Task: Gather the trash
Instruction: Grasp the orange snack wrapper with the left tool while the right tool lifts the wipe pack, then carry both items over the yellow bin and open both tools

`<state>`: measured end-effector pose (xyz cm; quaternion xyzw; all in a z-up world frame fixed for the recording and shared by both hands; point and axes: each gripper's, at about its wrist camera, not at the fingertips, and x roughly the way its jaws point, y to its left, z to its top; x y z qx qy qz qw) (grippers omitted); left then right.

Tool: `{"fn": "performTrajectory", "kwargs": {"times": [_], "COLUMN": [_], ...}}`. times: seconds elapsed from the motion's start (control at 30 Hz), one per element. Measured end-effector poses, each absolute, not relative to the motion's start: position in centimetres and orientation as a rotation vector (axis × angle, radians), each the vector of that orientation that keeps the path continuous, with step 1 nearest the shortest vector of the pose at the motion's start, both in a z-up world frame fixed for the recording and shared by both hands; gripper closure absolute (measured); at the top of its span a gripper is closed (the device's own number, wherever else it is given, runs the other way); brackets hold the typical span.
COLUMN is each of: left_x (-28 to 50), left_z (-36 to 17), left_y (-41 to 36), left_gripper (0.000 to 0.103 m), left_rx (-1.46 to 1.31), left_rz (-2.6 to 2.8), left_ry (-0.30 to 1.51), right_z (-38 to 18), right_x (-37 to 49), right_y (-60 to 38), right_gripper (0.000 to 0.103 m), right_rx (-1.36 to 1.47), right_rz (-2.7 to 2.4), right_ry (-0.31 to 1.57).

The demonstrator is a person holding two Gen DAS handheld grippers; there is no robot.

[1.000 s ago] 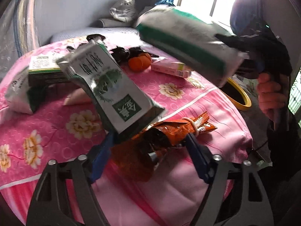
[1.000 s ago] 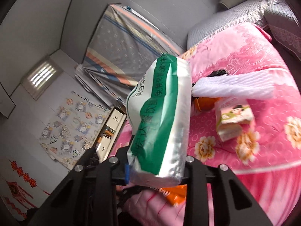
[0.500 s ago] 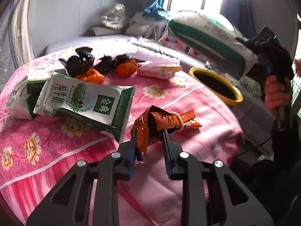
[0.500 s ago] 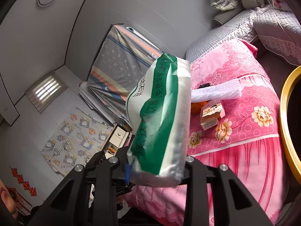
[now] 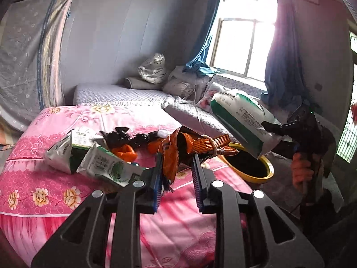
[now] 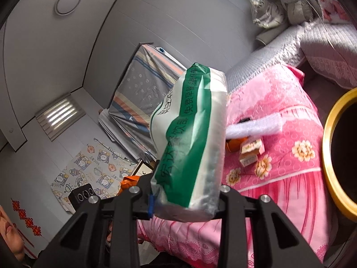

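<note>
In the left wrist view the left gripper (image 5: 176, 167) sat at lower centre, its jaws clamped on a crumpled orange wrapper (image 5: 196, 146) that was tied with a band and held up off the pink flowered cloth (image 5: 67, 174). To the left of the wrapper, two green-and-white milk cartons (image 5: 104, 165) lay on the cloth, with black scraps (image 5: 125, 136) and orange peel (image 5: 125, 153) behind them near the middle of the frame.

At the right of that view the right gripper (image 5: 271, 131) — held by a hand (image 5: 301, 172) at the right edge — gripped a large green-and-white bag (image 5: 241, 122), tilted with its lower corner over a yellow-rimmed bin (image 5: 265, 174). The bin stood just beyond the right end of the cloth, its inside dark.

The right wrist view showed the same grip from behind: the right gripper (image 6: 185, 203) at lower centre was closed on the bottom edge of the bag (image 6: 191, 138), which rose up through the middle of the frame. The bin's yellow rim (image 6: 328, 156) curved along the right edge. Between bag and bin, on the cloth (image 6: 290, 116), lay a strip of white foam (image 6: 256, 126) and a small box (image 6: 251, 150) — both well apart from the grippers. A grey quilted bed (image 6: 279, 44) filled the upper right.
</note>
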<state>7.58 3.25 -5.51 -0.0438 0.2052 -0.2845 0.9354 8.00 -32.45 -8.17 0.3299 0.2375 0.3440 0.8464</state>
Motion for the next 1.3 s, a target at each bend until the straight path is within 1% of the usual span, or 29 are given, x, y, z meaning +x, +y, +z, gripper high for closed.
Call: {"fn": "performTrajectory", "kwargs": {"times": [0.27,0.5,0.67,1.0,1.3], "left_x": [8.8,10.9,13.5,17.8,22.2], "left_z": [-5.9,-5.6,-5.3,-5.0,-7.5], "left_y": [0.2,-3.3,-6.7,-16.4,-26.5], "left_gripper": [0.080,0.080,0.080,0.079,0.079], "left_rx": [-0.035,-0.007,-0.018,0.030,0.110], "left_rz": [-0.662,-0.715,-0.734,-0.780,-0.778], "left_ry": [0.459,0.468,0.498,0.532,0.603], "right_z": [-4.4,-3.8,-5.9,-12.9,-16.6], "right_x": [5.5,4.1,4.8,7.6,8.3], "right_y": [-36.6,-40.5,-42.8,-46.4,-49.3], "right_gripper": [0.074,0.074,0.074,0.074,0.074], "right_rx": [0.632,0.548,0.522,0.534,0.567], "right_rz": [0.543,0.291,0.119,-0.142,-0.212], "right_ry": [0.349,0.262,0.299,0.448,0.536]}}
